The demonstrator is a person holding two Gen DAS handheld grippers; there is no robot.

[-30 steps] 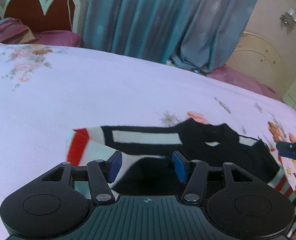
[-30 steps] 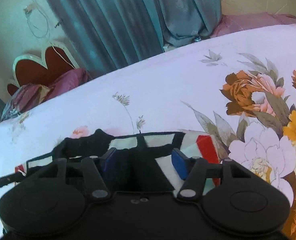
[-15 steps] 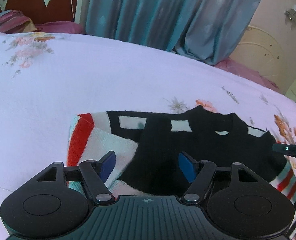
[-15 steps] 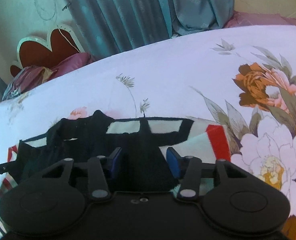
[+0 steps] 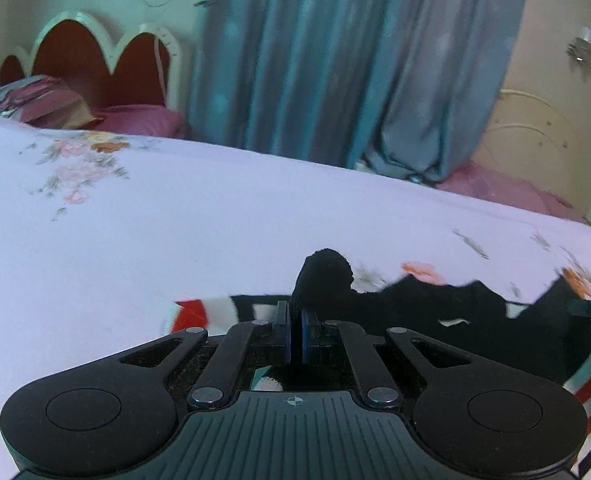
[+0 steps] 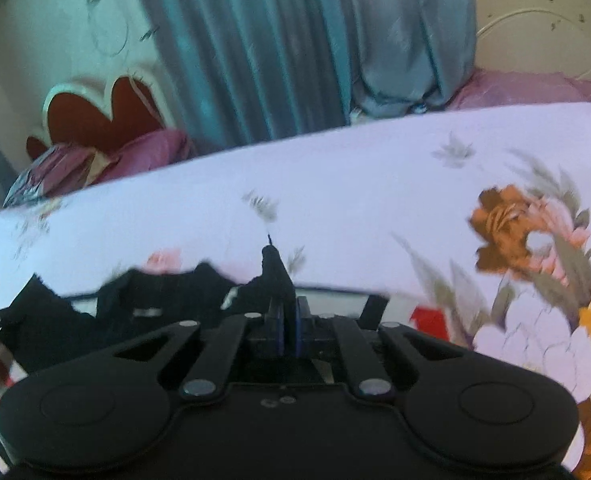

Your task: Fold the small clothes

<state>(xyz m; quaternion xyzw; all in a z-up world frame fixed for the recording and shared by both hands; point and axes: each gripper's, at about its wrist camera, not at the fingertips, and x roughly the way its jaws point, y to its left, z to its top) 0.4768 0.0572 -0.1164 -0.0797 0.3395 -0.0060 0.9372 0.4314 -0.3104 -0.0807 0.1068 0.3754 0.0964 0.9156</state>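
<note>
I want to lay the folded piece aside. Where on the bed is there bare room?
Bare sheet lies beyond the sweater, toward the headboard and curtain. The near strip is crowded: left gripper and right gripper both pinch the sweater there.

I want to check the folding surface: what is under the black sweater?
The sweater lies on a bedsheet, white with printed flowers. Both the left gripper and right gripper pinch its black cloth. The sheet directly beneath it is covered.
</note>
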